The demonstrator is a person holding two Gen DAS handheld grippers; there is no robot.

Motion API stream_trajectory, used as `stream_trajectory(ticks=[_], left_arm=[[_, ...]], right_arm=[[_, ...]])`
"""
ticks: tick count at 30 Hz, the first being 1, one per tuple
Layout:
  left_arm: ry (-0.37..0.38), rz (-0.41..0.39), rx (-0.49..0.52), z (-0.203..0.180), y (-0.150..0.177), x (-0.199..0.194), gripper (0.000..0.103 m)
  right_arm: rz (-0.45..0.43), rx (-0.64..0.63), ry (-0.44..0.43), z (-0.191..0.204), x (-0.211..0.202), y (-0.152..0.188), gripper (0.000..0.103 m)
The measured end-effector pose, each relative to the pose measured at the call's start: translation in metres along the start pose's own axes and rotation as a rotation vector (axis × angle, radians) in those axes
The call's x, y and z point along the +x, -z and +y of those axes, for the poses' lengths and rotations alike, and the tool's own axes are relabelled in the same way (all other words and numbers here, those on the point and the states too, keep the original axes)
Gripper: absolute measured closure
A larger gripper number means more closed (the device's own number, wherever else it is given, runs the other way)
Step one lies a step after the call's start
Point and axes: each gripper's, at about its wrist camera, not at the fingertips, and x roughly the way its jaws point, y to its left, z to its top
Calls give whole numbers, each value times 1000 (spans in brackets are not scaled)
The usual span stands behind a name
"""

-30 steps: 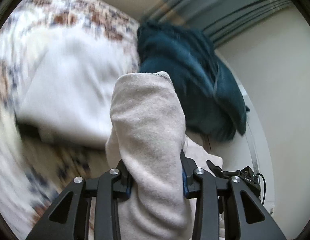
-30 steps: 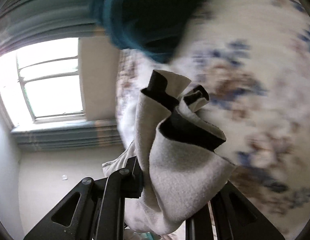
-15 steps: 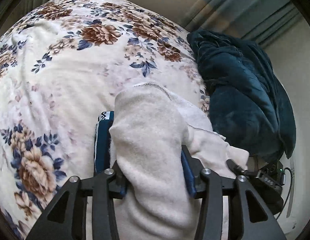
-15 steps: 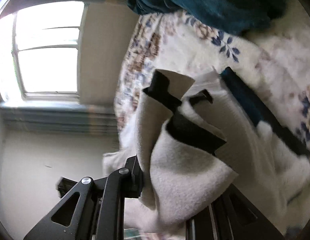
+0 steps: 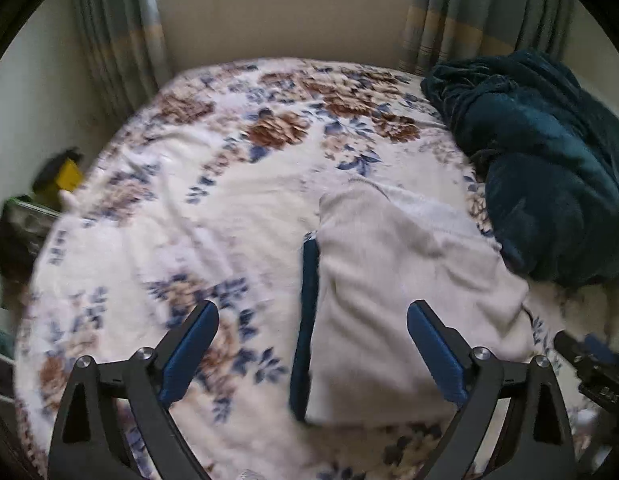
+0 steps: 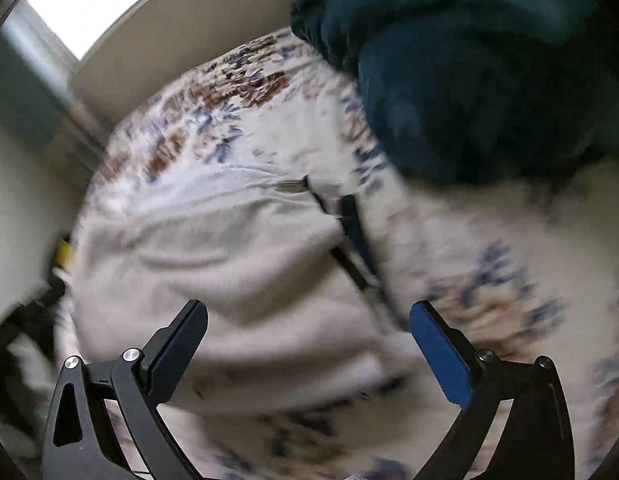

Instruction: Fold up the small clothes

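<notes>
Two grippers just opened, cream garment (image 5: pixel 393 280) released on bed

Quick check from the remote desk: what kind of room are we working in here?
Most likely a bedroom. The work surface is a bed covered by a floral blanket, with a crumpled dark teal blanket at its right side, and striped curtains hang either side of a window behind it.

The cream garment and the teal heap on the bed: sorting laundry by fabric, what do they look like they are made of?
Cream garment: probably fleece or brushed knit; matte, fuzzy nap, soft rounded folds.
Teal heap: likely plush velour or fleece; deep pile, faint sheen on its creases.
</notes>
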Motion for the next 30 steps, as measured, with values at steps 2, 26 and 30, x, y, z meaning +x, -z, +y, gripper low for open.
stream_trajectory(ticks=[2, 26, 30], left_arm=[[-25, 5, 12, -6, 15, -22, 7], [-2, -180, 22, -28, 110, -340, 7], [-23, -208, 20, -31, 135, -385, 7]], right_arm=[[-34, -48, 64, 5, -32, 14, 0], [-337, -168, 91, 30, -448, 151, 0], [-359, -202, 69, 27, -504, 181, 0]])
